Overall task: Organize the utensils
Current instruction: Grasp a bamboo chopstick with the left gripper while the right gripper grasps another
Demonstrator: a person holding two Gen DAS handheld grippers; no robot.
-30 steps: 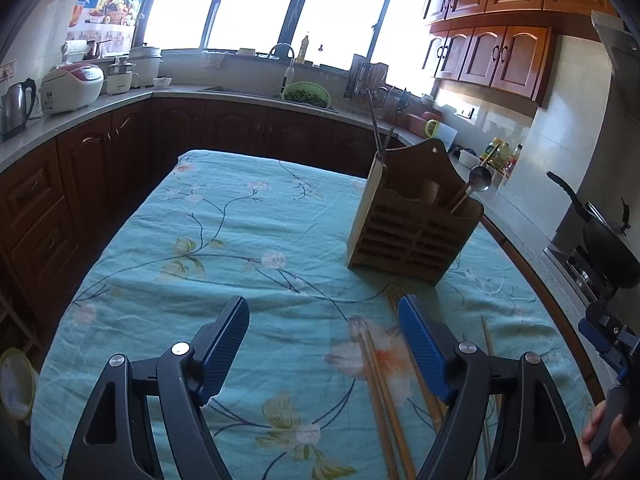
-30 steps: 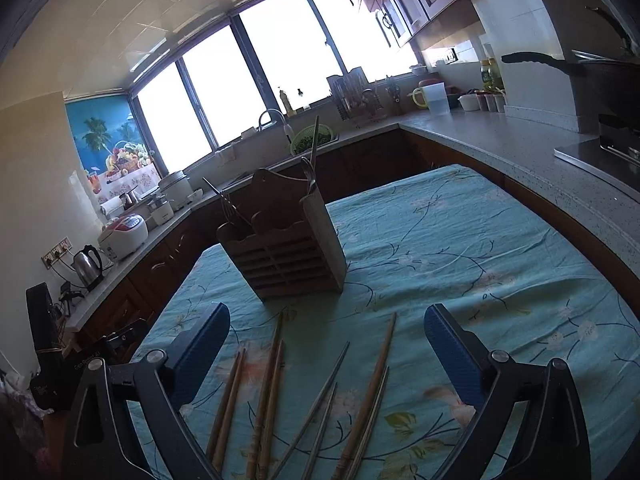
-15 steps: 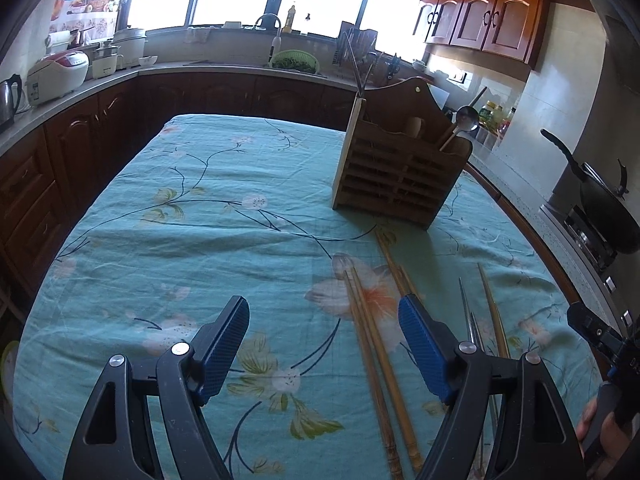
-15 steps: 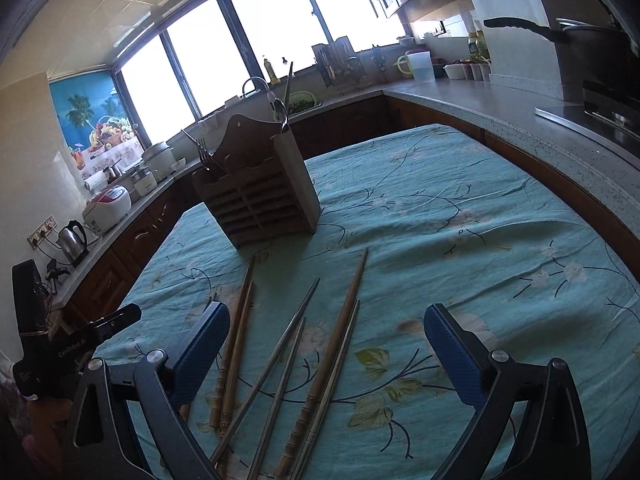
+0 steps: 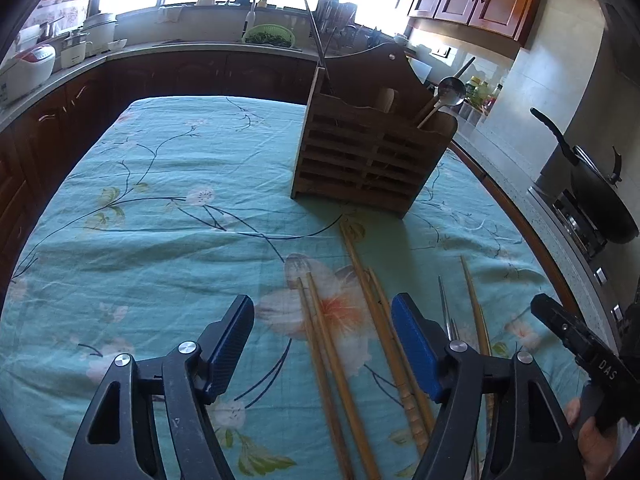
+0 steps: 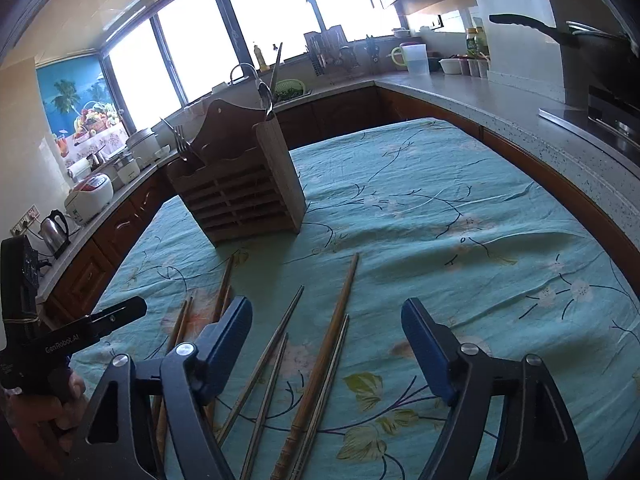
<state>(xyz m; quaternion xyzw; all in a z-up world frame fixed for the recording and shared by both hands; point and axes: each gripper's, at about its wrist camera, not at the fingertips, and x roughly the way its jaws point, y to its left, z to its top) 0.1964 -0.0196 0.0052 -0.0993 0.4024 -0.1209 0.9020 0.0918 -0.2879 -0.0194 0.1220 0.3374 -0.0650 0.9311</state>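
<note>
Several wooden and metal chopsticks lie side by side on the teal flowered tablecloth, in front of a wooden slatted utensil holder that holds a ladle, forks and chopsticks. My left gripper is open and empty, low over the leftmost wooden chopsticks. My right gripper is open and empty, over the metal chopsticks and a long wooden one. The holder stands beyond them in the right wrist view.
Kitchen counters ring the table, with a rice cooker, a kettle, a sink and a dish rack at the back. A wok sits on the stove to the right. The other hand-held gripper shows at the left wrist view's right edge.
Both grippers have come down and forward toward the chopsticks on the cloth, so these now lie between the open fingers. Both stayed open.
</note>
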